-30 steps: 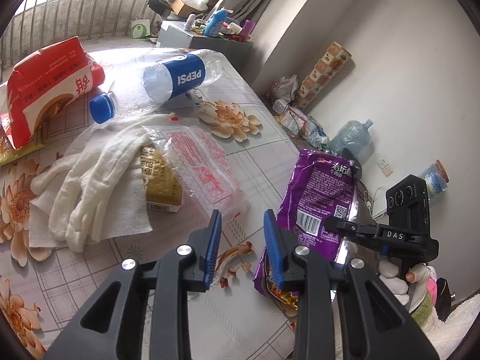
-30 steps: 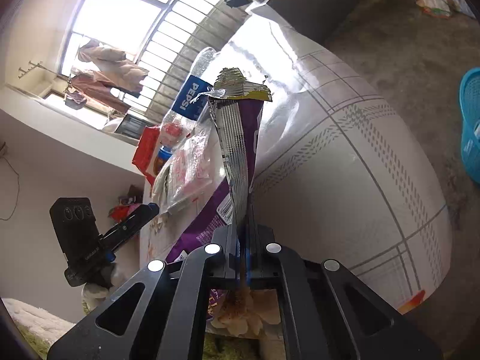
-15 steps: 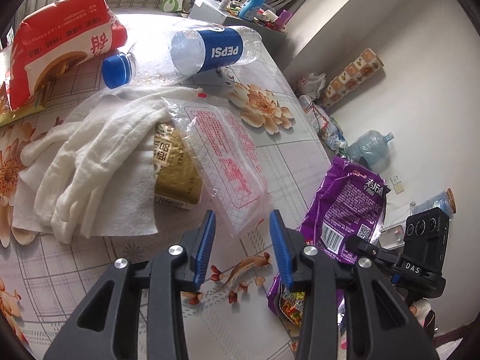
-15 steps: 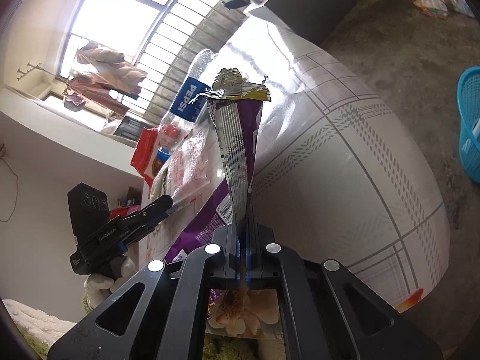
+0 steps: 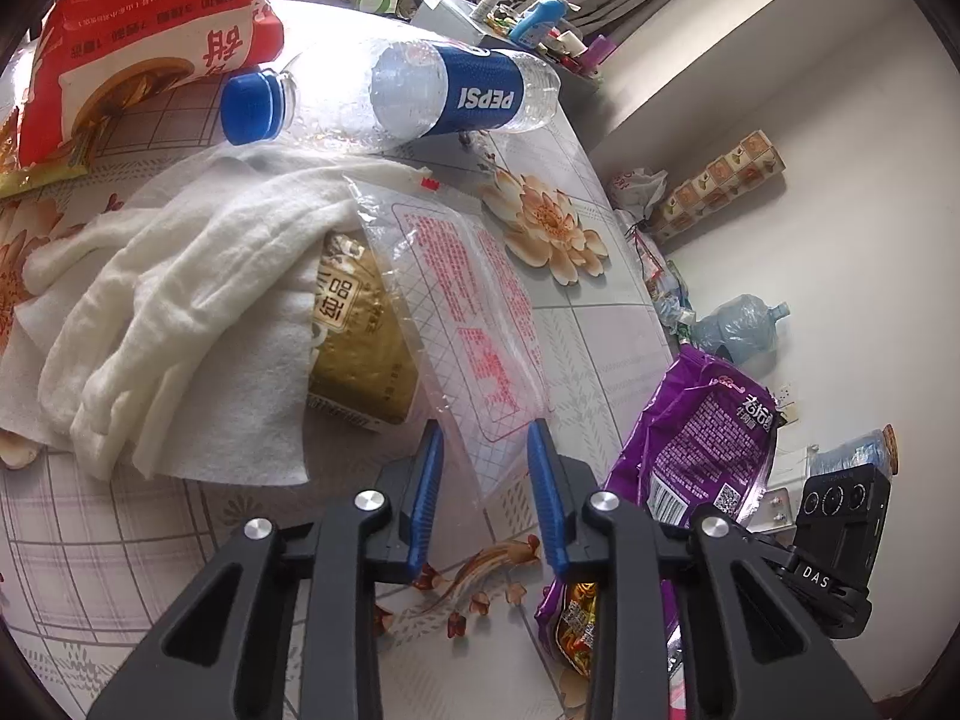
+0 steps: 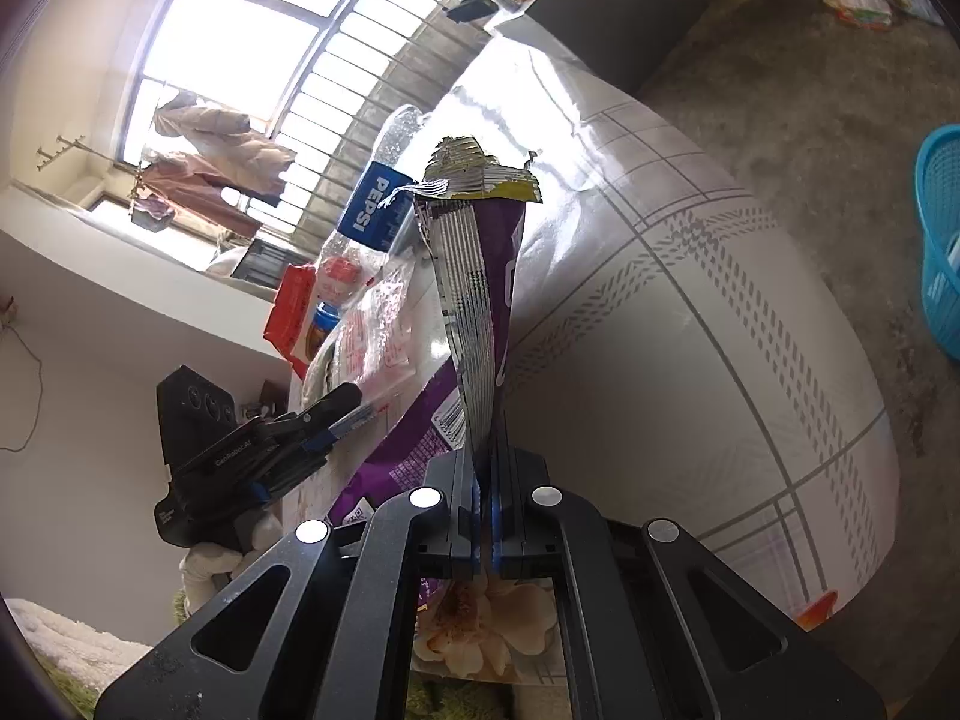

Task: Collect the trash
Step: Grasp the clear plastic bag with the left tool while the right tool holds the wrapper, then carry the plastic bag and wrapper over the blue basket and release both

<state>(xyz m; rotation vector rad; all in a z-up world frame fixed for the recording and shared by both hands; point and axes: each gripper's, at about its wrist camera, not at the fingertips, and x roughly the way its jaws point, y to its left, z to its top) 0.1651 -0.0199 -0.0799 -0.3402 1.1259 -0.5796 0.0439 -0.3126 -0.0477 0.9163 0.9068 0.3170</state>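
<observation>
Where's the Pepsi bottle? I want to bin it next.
In the left wrist view the Pepsi bottle lies on its side at the table's far end, between the red bag and the white cloth.

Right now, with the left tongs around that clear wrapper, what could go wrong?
1. The clear wrapper is thin and flat on the table; the left tongs, which have just been closing, may slip off its corner.
2. It overlaps the gold packet, which could drag along.
3. The purple bag hangs open from the shut right tongs and might spill.
</observation>
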